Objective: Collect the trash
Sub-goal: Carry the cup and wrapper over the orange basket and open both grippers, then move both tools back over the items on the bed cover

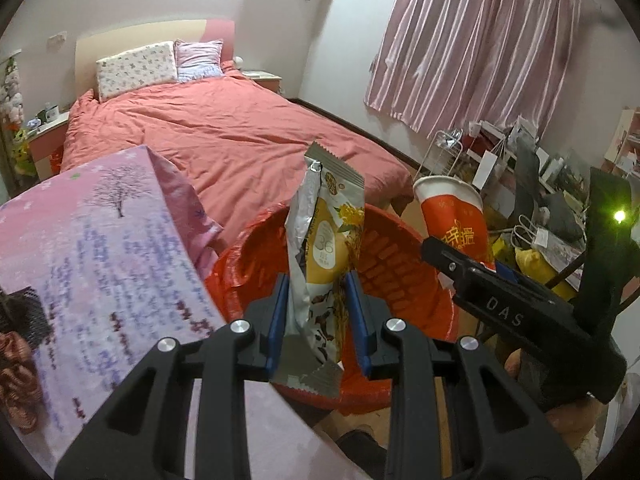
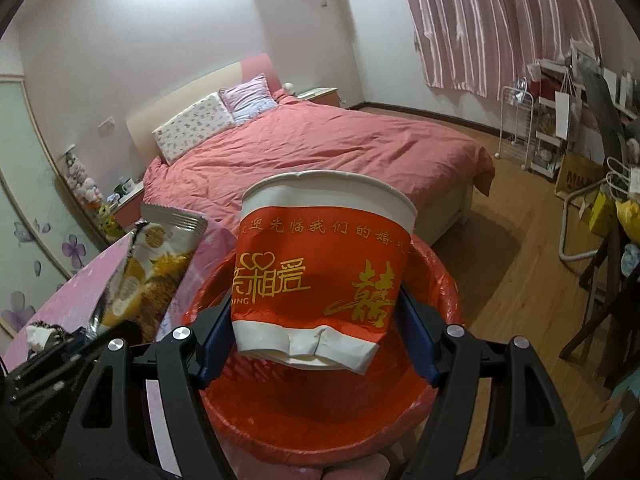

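My left gripper (image 1: pixel 318 316) is shut on a silver and yellow snack wrapper (image 1: pixel 326 256) and holds it upright over a red bin (image 1: pixel 404 280) lined with a red bag. My right gripper (image 2: pixel 316 344) is shut on a crushed red and white paper cup (image 2: pixel 320 268), held over the same red bin (image 2: pixel 304 420). The cup (image 1: pixel 456 220) and the right gripper show at the right of the left wrist view. The wrapper (image 2: pixel 148 272) shows at the left of the right wrist view.
A table with a pink cloth (image 1: pixel 100 264) stands left of the bin. A bed with a red cover (image 1: pixel 224 136) lies beyond. Cluttered shelves and a chair (image 2: pixel 580 152) stand at the right over a wooden floor (image 2: pixel 520 264). Pink curtains (image 1: pixel 480 40) hang behind.
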{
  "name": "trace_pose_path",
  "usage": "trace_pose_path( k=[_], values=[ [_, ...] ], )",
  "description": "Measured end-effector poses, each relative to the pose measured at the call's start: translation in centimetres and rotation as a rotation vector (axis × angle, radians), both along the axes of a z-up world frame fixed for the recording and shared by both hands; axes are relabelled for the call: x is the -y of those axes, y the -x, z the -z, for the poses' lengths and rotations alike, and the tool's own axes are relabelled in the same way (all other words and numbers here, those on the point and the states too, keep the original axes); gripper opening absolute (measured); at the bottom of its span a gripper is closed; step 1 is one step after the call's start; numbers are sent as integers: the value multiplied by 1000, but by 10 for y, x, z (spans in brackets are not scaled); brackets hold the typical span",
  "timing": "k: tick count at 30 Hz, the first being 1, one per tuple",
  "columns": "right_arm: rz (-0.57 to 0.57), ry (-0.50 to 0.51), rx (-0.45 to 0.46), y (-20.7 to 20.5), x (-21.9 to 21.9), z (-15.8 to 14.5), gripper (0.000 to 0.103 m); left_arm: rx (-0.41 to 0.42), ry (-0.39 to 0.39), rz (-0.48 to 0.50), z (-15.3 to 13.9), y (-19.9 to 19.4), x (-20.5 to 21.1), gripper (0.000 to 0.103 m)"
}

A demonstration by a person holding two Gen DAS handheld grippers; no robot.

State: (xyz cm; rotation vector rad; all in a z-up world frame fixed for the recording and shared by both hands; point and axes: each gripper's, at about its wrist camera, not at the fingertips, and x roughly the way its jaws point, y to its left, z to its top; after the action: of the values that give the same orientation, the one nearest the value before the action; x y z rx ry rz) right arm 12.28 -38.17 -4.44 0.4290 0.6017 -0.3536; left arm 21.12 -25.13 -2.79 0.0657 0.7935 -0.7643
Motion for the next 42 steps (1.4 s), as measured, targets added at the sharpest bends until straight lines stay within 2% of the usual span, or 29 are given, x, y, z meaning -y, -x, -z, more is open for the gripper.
trace_pose_path(
  k=[3,5,6,8,17,20,29,33,42],
  values=[
    [-1,-29,-1,-3,6,4,73,-14,-20,-8,7,-6,7,35],
    [-4,-50,-5,-6,10,7,76,-20,-35,-20,12,-9,8,47],
    [-6,-60,-9,-7,12,9,80,-19,-45,-30,14,-11,7,49],
    [-8,-66,-14,-6,11,11,81,-18,-58,-46,16,-13,2,55],
    [-32,-33,-38,-1,-6,3,83,11,-105,-138,14,-7,-47,69],
    [-54,-19,-44,-2,-12,-1,82,21,-111,-169,13,-3,-73,71],
    [-171,40,-70,-9,-75,-9,82,34,-113,-315,3,10,-177,73],
    [-240,50,-82,-17,-108,-9,82,60,-146,-427,-1,13,-239,73],
    [-478,70,-99,-44,-221,-7,82,27,-159,-675,4,9,-362,73]
  ],
)
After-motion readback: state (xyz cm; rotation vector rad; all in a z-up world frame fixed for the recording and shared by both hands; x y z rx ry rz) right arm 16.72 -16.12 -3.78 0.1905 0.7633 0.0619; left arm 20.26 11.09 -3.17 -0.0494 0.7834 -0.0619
